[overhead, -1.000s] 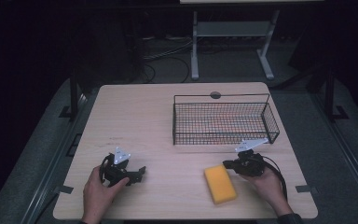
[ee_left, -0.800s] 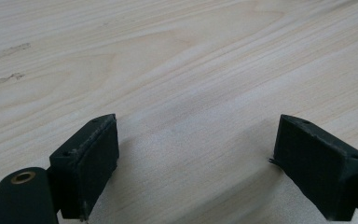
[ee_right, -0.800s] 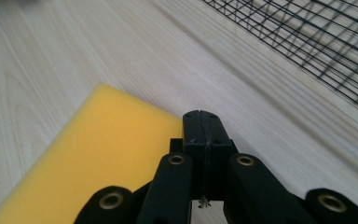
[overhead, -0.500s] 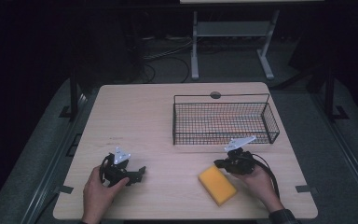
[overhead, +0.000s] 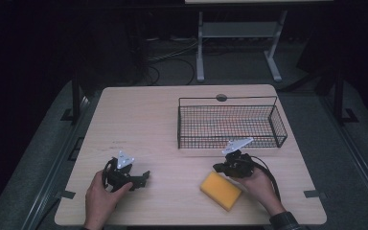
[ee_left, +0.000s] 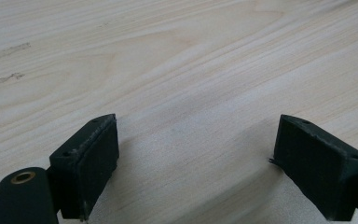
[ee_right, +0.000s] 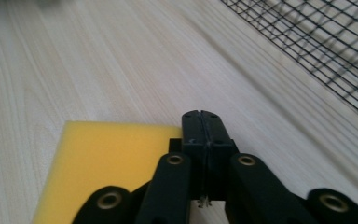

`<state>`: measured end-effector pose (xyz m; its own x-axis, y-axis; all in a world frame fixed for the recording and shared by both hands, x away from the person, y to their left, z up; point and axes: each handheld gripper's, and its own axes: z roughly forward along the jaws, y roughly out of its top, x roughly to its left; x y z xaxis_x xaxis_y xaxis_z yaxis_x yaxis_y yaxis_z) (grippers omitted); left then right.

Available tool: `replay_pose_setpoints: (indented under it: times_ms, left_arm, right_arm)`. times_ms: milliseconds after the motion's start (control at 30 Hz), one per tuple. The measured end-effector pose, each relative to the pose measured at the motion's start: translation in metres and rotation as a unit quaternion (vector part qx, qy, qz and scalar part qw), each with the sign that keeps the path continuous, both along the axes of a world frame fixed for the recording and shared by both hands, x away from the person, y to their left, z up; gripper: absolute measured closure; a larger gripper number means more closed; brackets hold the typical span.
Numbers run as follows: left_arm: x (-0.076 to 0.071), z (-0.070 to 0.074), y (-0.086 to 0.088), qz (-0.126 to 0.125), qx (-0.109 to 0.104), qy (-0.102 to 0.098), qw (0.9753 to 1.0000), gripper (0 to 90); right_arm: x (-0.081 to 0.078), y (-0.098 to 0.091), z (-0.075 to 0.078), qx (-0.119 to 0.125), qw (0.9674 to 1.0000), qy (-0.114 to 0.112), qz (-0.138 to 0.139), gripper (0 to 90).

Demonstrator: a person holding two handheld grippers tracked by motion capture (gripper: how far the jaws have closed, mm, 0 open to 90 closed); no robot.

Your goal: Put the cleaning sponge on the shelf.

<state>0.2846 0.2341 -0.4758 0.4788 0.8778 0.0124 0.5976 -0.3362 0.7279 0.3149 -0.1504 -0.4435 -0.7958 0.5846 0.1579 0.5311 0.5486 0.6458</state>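
Observation:
A yellow sponge [overhead: 221,190] lies flat on the wooden table [overhead: 163,120] near the front right. My right gripper [overhead: 217,167] hovers at the sponge's far right corner and points left, its jaws shut together with nothing between them. In the right gripper view the sponge [ee_right: 107,163] lies left of and below the shut right gripper [ee_right: 200,122]. At the front left my left gripper [overhead: 146,176] rests low over bare wood. In the left gripper view the left gripper [ee_left: 196,163] stands open, with only table between its pads.
A black wire basket [overhead: 227,98] stands at the back right of the table, just beyond my right hand; its mesh [ee_right: 317,42] crosses the top right of the right gripper view. A round grommet [overhead: 221,97] sits behind the basket. Dark floor and a white stand lie beyond.
My right gripper has moved left, from right of the sponge to over its far right corner. The sponge looks slightly turned. The left hand has stayed put.

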Motion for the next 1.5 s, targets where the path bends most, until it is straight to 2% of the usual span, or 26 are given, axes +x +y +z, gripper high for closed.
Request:
replay_pose_setpoints:
  times_ms: [233,300,333,533,967,1167,1300,1500]
  left_arm:
    - [0.000,0.000,0.000,0.000,0.000,0.000,1.0000,13.2]
    - [0.000,0.000,0.000,0.000,0.000,0.000,1.0000,13.2]
    - [0.000,0.000,0.000,0.000,0.000,0.000,1.0000,13.2]
    - [0.000,0.000,0.000,0.000,0.000,0.000,1.0000,13.2]
    - [0.000,0.000,0.000,0.000,0.000,0.000,1.0000,13.2]
    - [0.000,0.000,0.000,0.000,0.000,0.000,1.0000,13.2]
    - [0.000,0.000,0.000,0.001,-0.001,0.000,1.0000,13.2]
    - [0.000,0.000,0.000,0.000,0.000,0.000,1.0000,13.2]
  right_arm:
    - [-0.003,-0.011,0.008,-0.009,0.9997,0.007,-0.020,68.9]
    - [-0.004,-0.013,0.009,-0.009,0.9996,0.010,-0.025,66.9]
    - [-0.005,-0.016,0.011,-0.014,0.9994,0.012,-0.030,61.8]
    - [-0.009,-0.021,0.018,-0.027,0.9989,0.024,-0.031,45.6]
    - [-0.026,-0.016,0.028,-0.055,0.9972,0.032,-0.039,14.0]
    - [-0.032,-0.013,0.028,-0.059,0.9968,0.038,-0.038,10.0]
    - [-0.036,-0.007,0.025,-0.070,0.9960,0.045,-0.031,2.4]
    - [-0.041,-0.001,0.021,-0.076,0.9956,0.050,-0.025,1.2]
